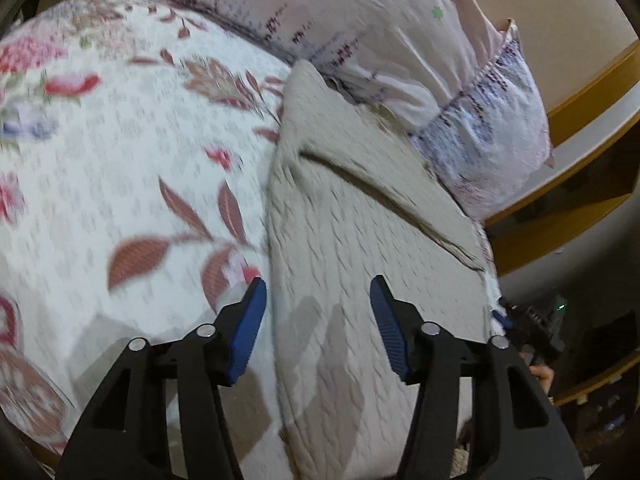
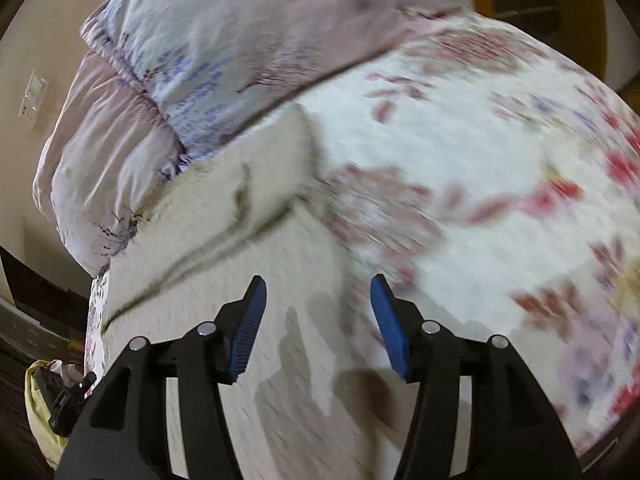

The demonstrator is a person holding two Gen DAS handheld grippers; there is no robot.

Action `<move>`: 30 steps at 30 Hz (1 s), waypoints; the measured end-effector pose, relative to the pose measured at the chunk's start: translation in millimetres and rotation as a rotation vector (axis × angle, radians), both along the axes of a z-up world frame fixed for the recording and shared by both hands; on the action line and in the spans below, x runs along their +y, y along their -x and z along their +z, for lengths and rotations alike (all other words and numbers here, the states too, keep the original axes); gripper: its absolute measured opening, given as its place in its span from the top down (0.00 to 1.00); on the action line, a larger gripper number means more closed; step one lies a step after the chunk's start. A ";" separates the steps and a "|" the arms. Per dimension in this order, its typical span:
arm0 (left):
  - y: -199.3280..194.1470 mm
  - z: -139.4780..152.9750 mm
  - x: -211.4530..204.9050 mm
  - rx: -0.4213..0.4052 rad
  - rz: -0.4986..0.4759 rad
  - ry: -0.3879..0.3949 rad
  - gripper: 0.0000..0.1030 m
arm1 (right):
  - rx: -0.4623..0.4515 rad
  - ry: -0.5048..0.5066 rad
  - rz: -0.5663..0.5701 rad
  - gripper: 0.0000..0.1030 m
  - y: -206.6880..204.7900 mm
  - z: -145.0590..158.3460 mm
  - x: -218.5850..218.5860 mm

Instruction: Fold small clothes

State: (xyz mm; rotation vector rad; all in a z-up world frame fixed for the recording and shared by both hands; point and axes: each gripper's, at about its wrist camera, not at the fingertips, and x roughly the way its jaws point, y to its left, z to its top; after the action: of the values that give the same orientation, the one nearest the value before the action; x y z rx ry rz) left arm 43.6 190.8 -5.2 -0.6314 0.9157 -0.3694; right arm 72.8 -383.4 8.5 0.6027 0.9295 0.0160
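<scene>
On the white bedspread printed with red flowers and brown leaves [image 1: 120, 160], the left wrist view shows a pale grey textured knit garment [image 1: 352, 240] lying flat against a lilac patterned pillow [image 1: 360, 32]. The left gripper [image 1: 318, 320] hangs half open above it, holding nothing. From the right wrist, the right gripper [image 2: 318, 320] likewise gapes empty over the garment's edge; only here a wall socket plate [image 2: 34, 98] shows.
</scene>
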 end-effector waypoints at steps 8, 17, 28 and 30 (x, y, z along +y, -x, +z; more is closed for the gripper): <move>43.7 -5.2 -18.0 0.008 -0.093 0.080 0.61 | 0.039 -0.185 0.161 0.67 58.0 -23.4 -0.9; 76.7 -12.0 -31.7 0.036 -0.188 0.153 0.62 | 0.034 -0.252 0.324 0.80 100.2 -29.8 27.9; 81.3 -10.6 -51.5 0.041 -0.293 0.051 0.93 | -0.040 -0.088 0.434 0.92 114.8 -6.7 59.9; 79.0 -5.6 -50.6 0.020 -0.279 0.026 0.94 | -0.104 -0.026 0.417 0.92 113.8 6.1 62.8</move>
State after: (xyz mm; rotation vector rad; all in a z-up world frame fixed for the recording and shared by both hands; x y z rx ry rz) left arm -35.4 140.2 -10.8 -0.5323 1.0220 -0.6266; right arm -41.1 -320.7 14.6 0.4190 0.9403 0.4295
